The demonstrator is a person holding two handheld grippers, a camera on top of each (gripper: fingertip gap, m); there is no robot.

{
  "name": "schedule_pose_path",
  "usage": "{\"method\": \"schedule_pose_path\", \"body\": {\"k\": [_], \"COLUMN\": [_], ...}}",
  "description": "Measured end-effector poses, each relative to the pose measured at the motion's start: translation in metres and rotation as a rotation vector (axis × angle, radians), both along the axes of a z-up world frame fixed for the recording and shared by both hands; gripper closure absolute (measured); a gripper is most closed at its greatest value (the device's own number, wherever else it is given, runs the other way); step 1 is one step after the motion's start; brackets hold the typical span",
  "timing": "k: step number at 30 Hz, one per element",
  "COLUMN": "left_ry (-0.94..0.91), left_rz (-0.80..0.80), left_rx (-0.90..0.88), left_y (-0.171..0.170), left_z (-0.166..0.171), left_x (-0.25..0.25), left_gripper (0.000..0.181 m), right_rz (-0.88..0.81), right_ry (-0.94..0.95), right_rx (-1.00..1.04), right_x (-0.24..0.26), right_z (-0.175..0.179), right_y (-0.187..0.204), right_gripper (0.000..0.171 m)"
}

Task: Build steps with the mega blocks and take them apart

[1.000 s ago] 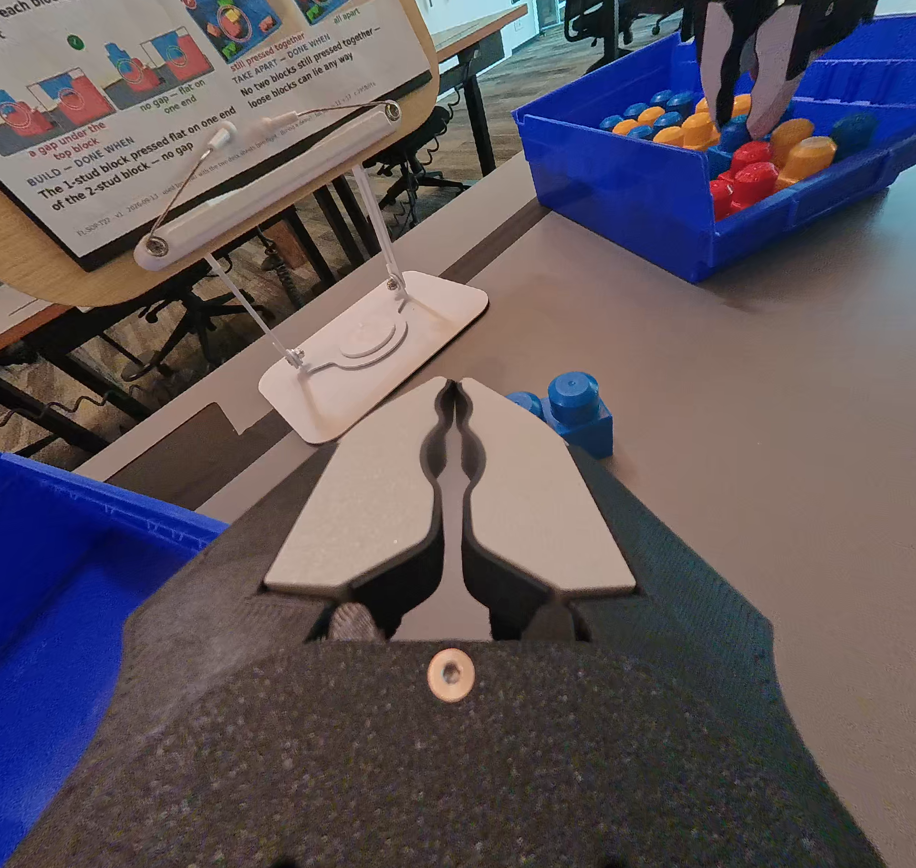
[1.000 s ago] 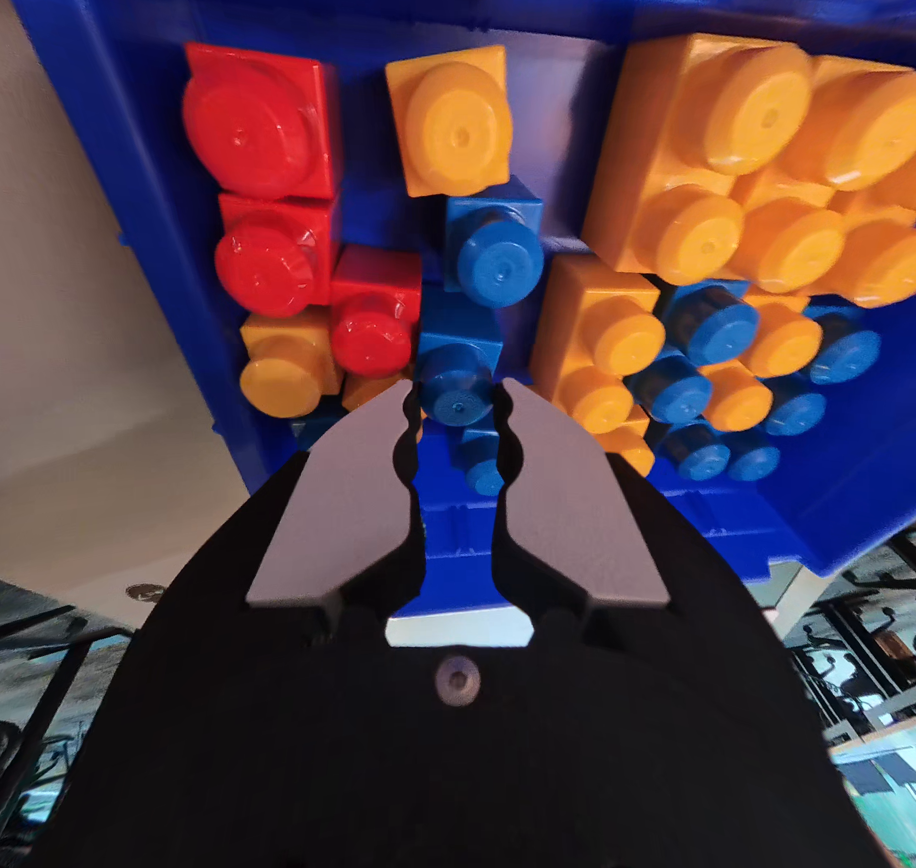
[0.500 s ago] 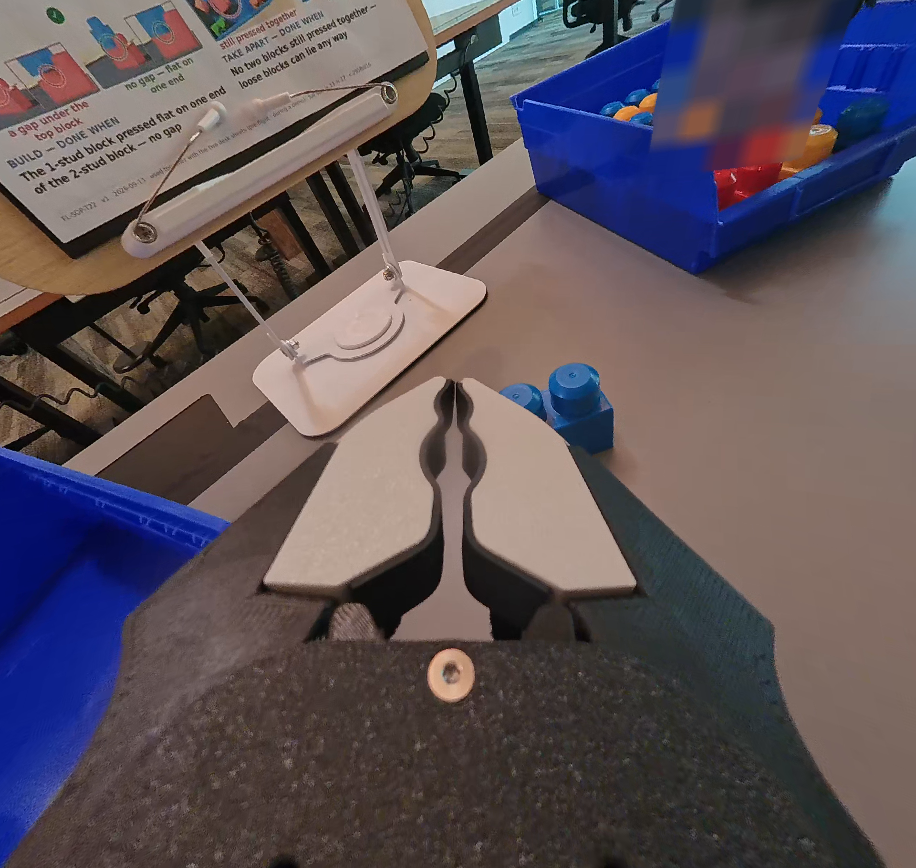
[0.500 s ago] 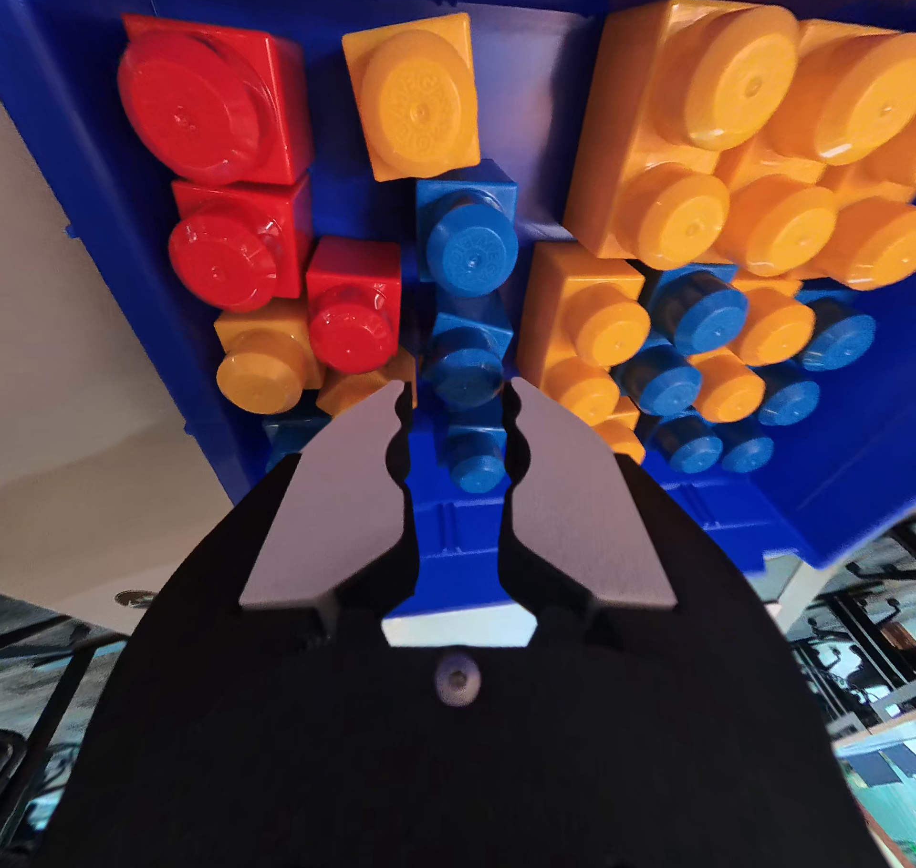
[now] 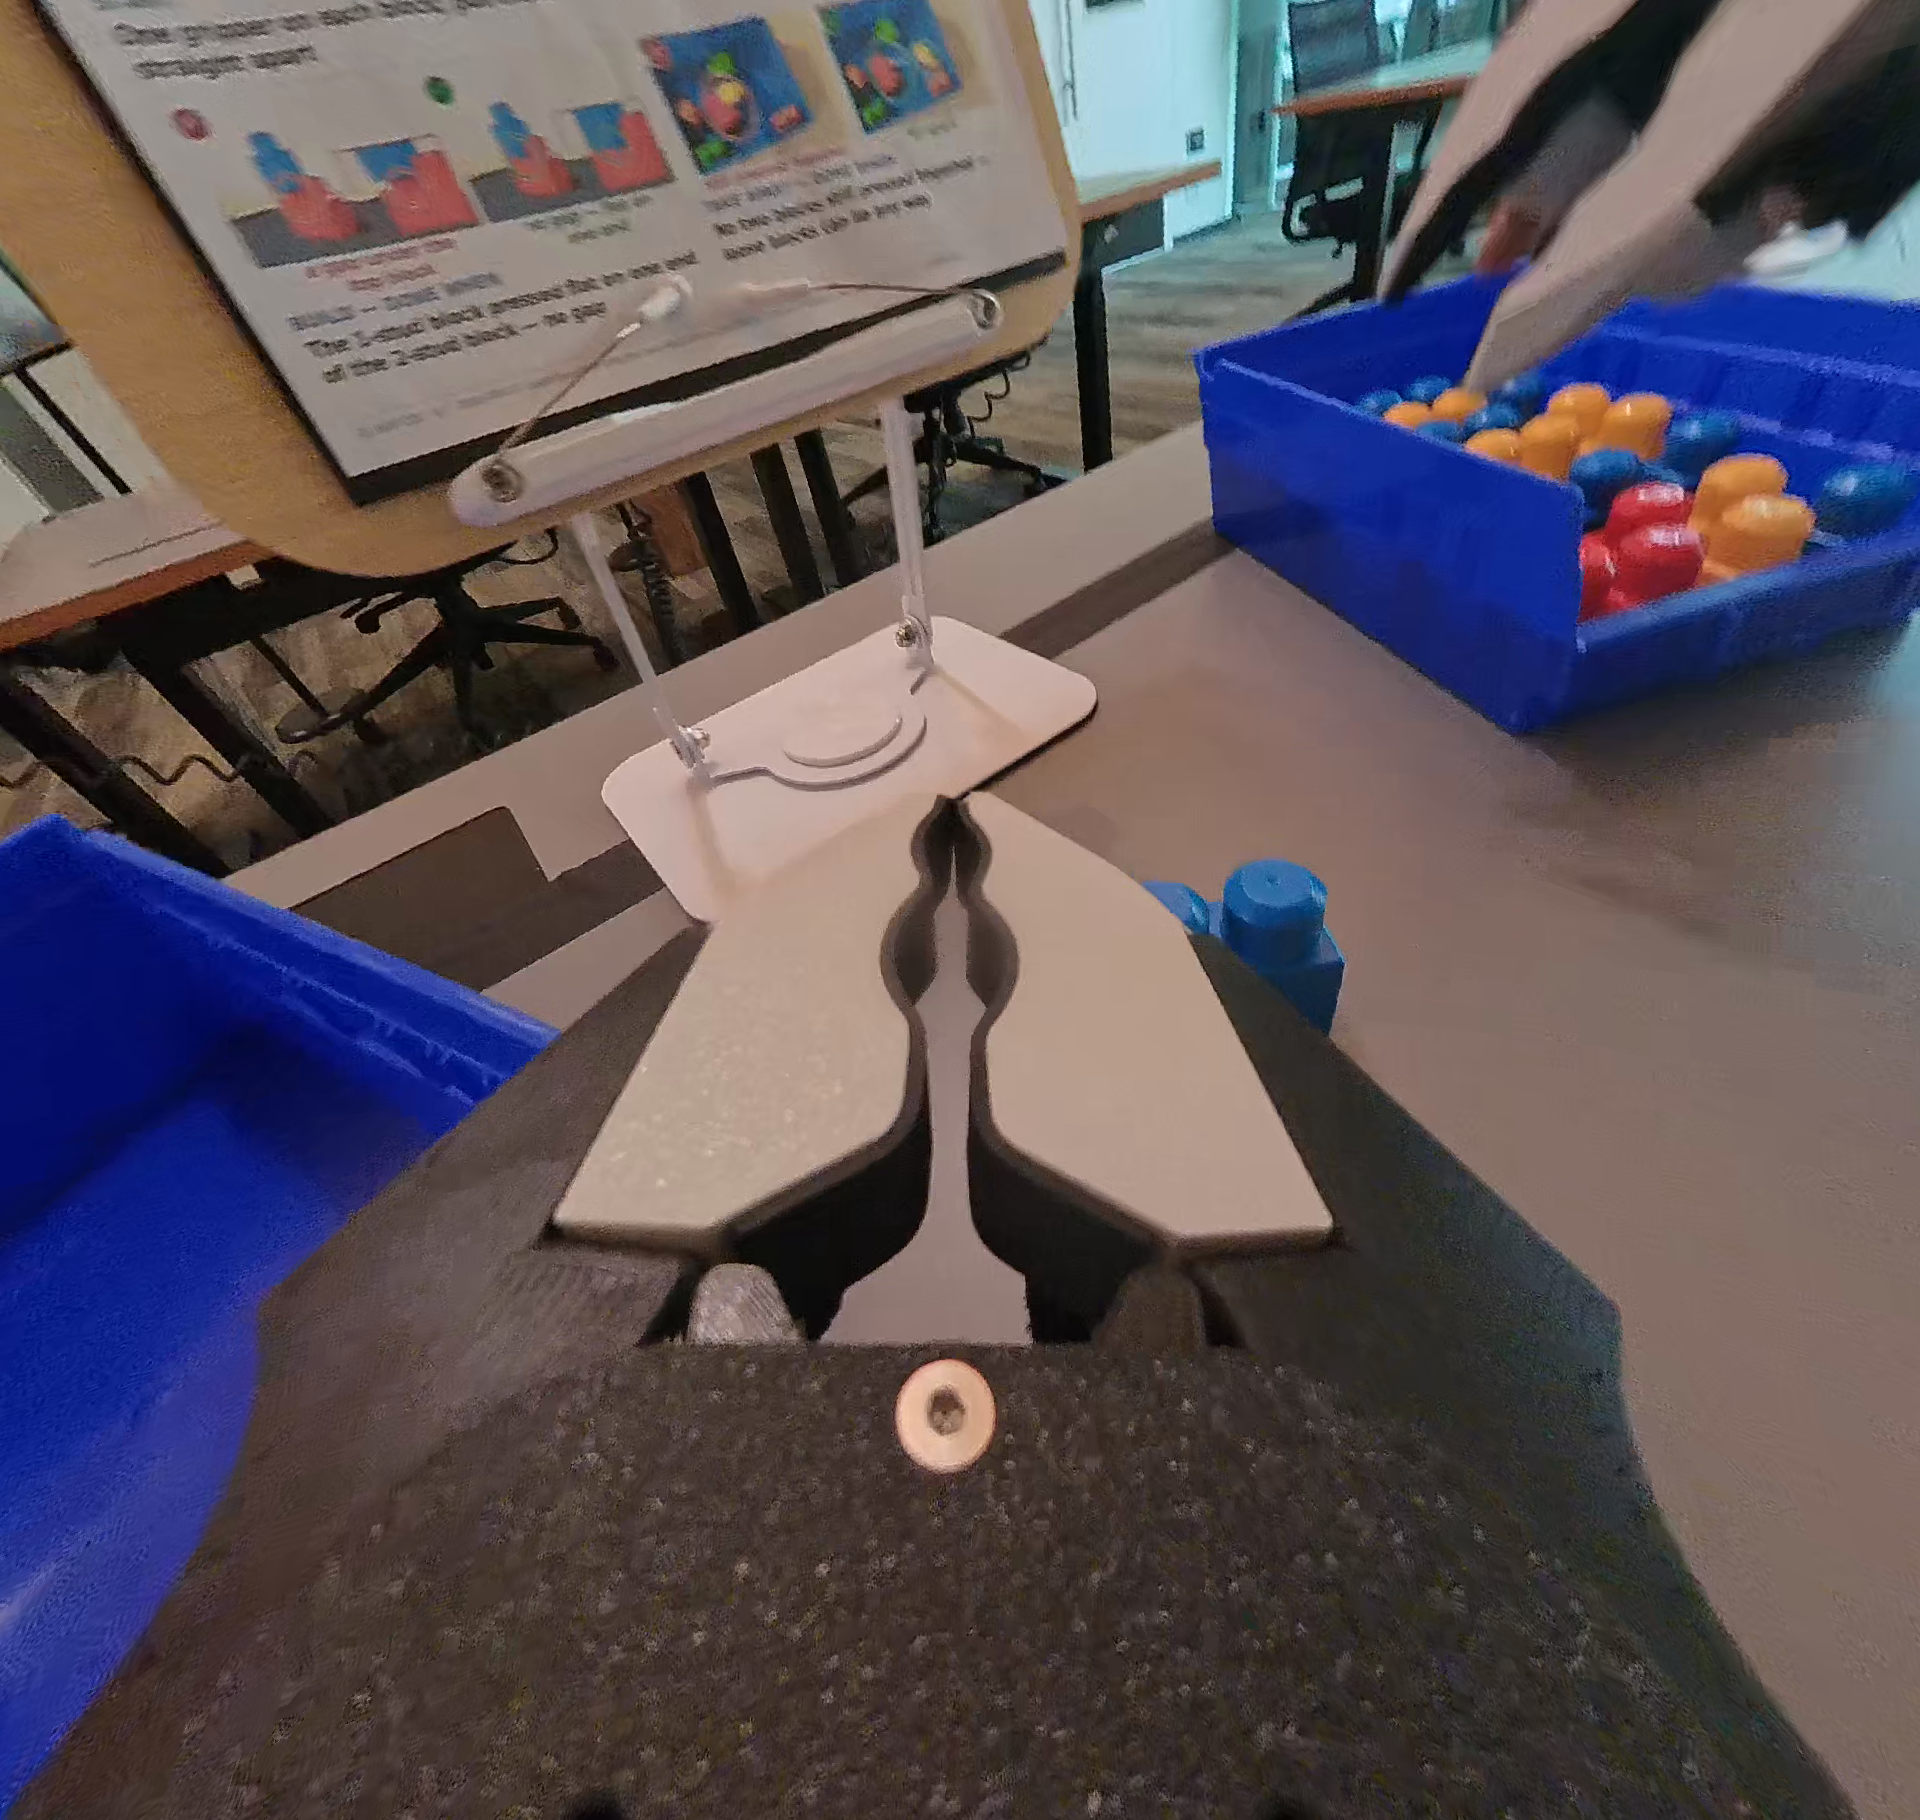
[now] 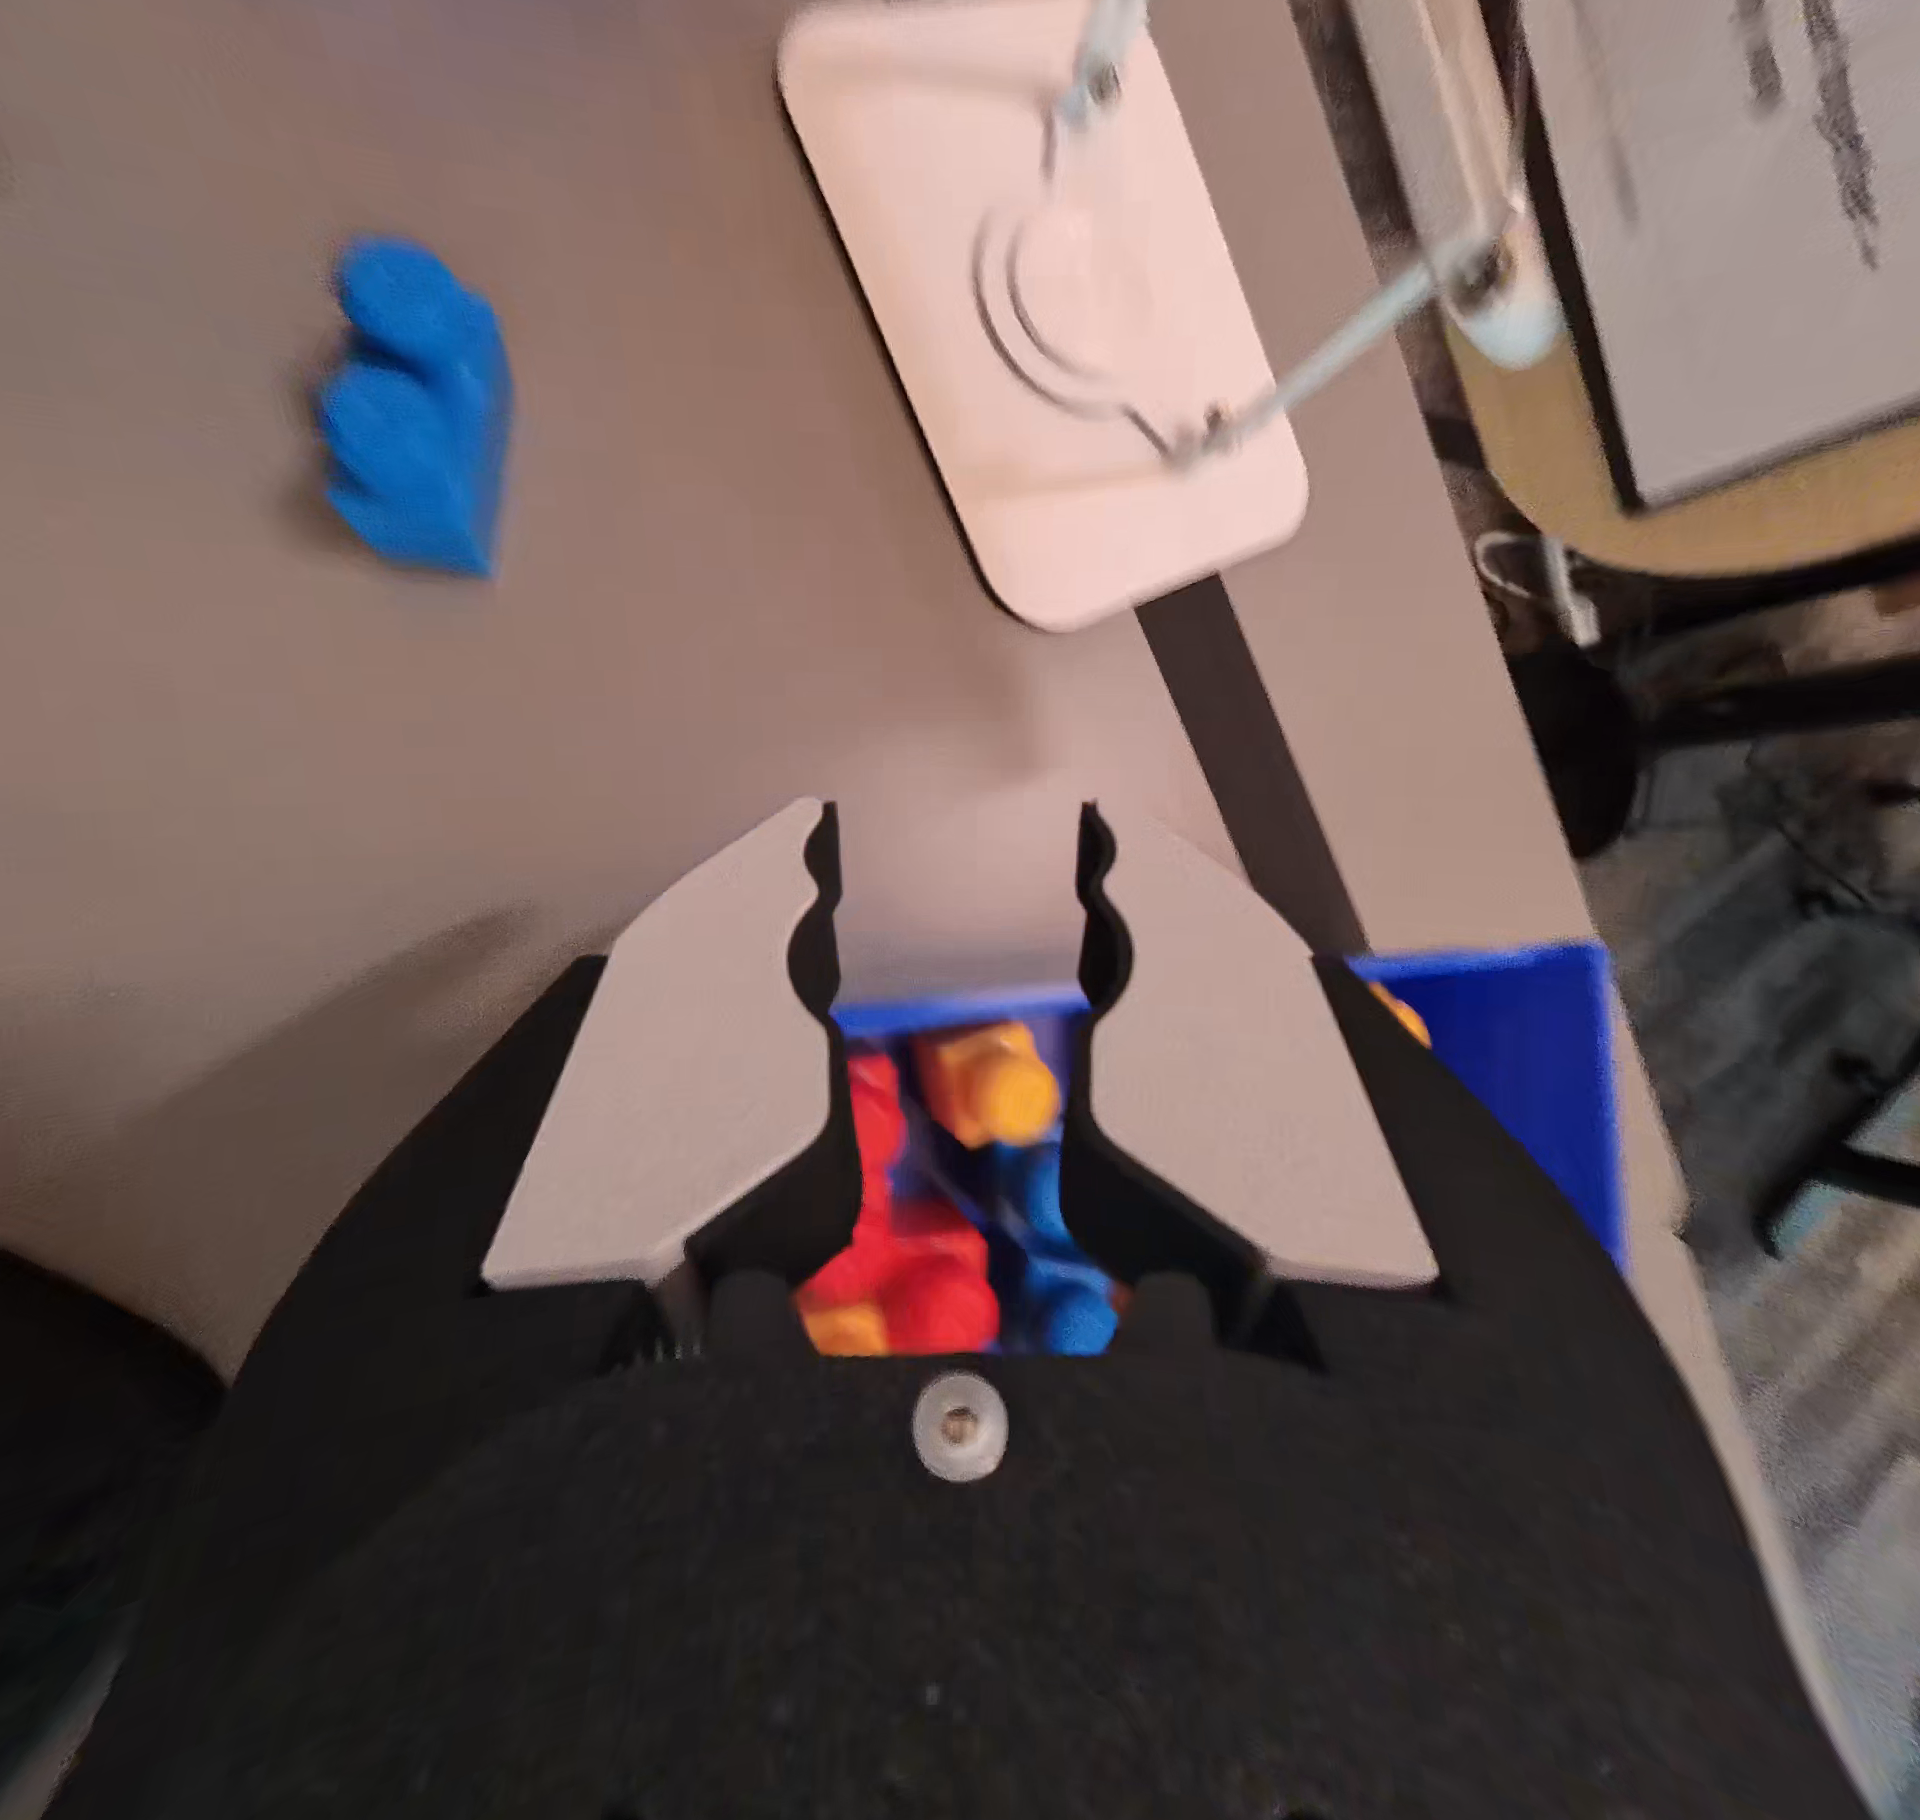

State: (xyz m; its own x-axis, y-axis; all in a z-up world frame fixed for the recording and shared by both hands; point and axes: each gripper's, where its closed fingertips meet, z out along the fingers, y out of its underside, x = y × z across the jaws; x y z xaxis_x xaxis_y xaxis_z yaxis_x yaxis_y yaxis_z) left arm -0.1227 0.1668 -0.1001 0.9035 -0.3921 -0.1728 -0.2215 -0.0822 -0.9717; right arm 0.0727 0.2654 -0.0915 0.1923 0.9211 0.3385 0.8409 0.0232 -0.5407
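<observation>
A blue two-stud block stands on the grey table, just right of my left gripper and partly hidden by its right finger. The left gripper is shut and empty. In the right wrist view the same blue block lies blurred at the upper left. My right gripper is open and empty, above the near edge of the blue bin that holds red, orange and blue blocks. In the left wrist view the right gripper hangs open over that bin.
A white stand base carries a board with an instruction sheet at the table's far edge; the base also shows in the right wrist view. A second blue bin sits at the left. Chairs and desks lie beyond the table. One gripper's finger ends stand about 25 cm off the other's.
My right gripper has lifted out of the blocks in the bin with nothing in it, opened wider and swung toward the table. My left gripper stays shut near the blue block.
</observation>
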Motion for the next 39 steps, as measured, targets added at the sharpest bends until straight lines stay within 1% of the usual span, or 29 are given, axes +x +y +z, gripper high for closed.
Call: {"method": "schedule_pose_path", "body": {"k": [2, 4, 8, 12, 18, 21, 22, 27, 30, 33, 36, 39], "left_ry": [-0.059, -0.097, -0.154, -0.181, -0.179, -0.172, -0.170, -0.162, -0.150, -0.145, -0.142, -0.137], "left_rz": [0.011, 0.019, 0.030, 0.048, 0.056, 0.056, 0.056, 0.053, 0.051, 0.048, 0.044, 0.041], "left_rx": [-0.003, -0.017, -0.047, -0.038, -0.025, -0.022, -0.023, -0.024, -0.024, -0.024, -0.031, -0.033], "left_y": [0.002, 0.004, 0.009, 0.011, 0.011, 0.011, 0.011, 0.010, 0.010, 0.010, 0.011, 0.011], "left_z": [0.003, 0.001, -0.005, -0.005, -0.003, -0.003, -0.003, -0.004, -0.004, -0.005, -0.007, -0.008], "left_x": [-0.007, -0.012, -0.021, -0.027, -0.028, -0.029, -0.029, -0.028, -0.027, -0.026, -0.025, -0.024], "left_gripper": [0.181, 0.181, 0.181, 0.181, 0.181, 0.181, 0.181, 0.181, 0.181, 0.181, 0.181, 0.181], "right_rz": [0.016, 0.031, 0.049, 0.053, -0.010, -0.049, -0.056, -0.034, -0.020, -0.008, 0.004, -0.006], "right_ry": [0.080, 0.120, 0.133, 0.130, 0.135, 0.115, 0.116, 0.096, 0.095, 0.128, 0.191, 0.258], "right_rx": [-0.026, -0.053, -0.141, -0.180, -0.241, -0.242, -0.248, -0.216, -0.207, -0.184, -0.123, -0.021], "right_x": [-0.026, -0.047, -0.078, -0.101, -0.118, -0.118, -0.118, -0.117, -0.114, -0.107, -0.095, -0.069], "right_z": [-0.007, -0.017, -0.044, -0.066, -0.092, -0.102, -0.104, -0.103, -0.097, -0.075, -0.034, 0.022], "right_y": [-0.020, -0.038, -0.069, -0.087, -0.090, -0.086, -0.086, -0.084, -0.084, -0.080, -0.069, -0.046], "right_gripper": [0.128, 0.128, 0.128, 0.129, 0.132, 0.138, 0.142, 0.143, 0.143, 0.143, 0.143, 0.143]}}
